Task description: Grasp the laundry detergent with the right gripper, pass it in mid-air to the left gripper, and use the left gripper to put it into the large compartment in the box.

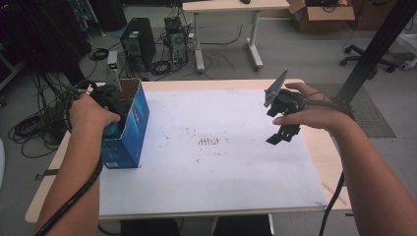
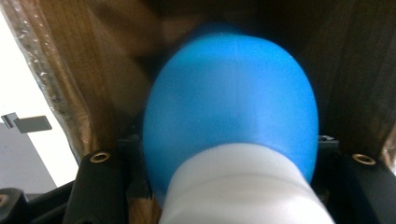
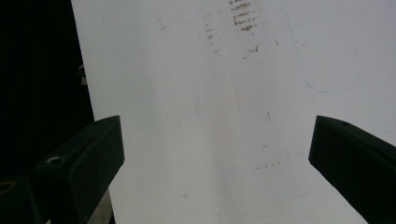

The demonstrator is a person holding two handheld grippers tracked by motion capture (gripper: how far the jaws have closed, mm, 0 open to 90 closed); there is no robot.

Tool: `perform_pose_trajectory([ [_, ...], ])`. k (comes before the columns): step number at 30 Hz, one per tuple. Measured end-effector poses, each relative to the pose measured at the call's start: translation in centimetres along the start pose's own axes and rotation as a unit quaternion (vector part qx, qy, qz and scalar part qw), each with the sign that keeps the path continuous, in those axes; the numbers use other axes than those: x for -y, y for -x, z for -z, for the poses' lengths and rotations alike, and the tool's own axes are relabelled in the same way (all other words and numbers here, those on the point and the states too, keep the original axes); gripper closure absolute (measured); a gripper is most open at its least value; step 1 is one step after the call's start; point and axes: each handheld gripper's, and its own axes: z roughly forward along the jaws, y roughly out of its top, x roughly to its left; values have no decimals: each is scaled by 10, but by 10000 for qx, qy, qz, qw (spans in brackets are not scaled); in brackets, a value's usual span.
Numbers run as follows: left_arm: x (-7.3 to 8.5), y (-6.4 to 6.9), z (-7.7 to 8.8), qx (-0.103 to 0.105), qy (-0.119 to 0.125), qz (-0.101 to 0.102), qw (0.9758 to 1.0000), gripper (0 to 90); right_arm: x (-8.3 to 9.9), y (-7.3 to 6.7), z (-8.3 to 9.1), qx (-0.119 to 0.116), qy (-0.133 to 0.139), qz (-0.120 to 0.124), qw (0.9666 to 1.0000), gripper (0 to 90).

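Blue bulb (image 2: 231, 98) clamped in left tool (image 2: 229, 154).

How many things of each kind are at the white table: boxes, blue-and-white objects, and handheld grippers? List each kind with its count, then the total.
Blue cardboard box: 1
Blue-and-white rounded object, held inside the box: 1
Handheld grippers, left gripper and right gripper: 2
Total: 4

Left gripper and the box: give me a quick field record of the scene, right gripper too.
left gripper: lowered into the open top of the box, shut on the blue and white object
held object: blue and white object, rounded blue end, white base at the gripper
box: blue carton, upright at the left edge of the table, brown inside
right gripper: open, nothing between its jaws, held above the white sheet
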Motion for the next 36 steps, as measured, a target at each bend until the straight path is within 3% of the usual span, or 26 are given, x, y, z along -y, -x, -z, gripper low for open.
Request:
perform_pose_trajectory([
  [12,1,2,0,-89,39,-74,9999,364,3,-1,4,15,21,-23,10000,34],
  [21,2,1,0,-3,38,-55,10000,320,4,-1,5,32,45,-27,10000,33],
  [36,7,4,18,27,193,-48,9998,291,5,0,4,13,65,-36,10000,34],
])
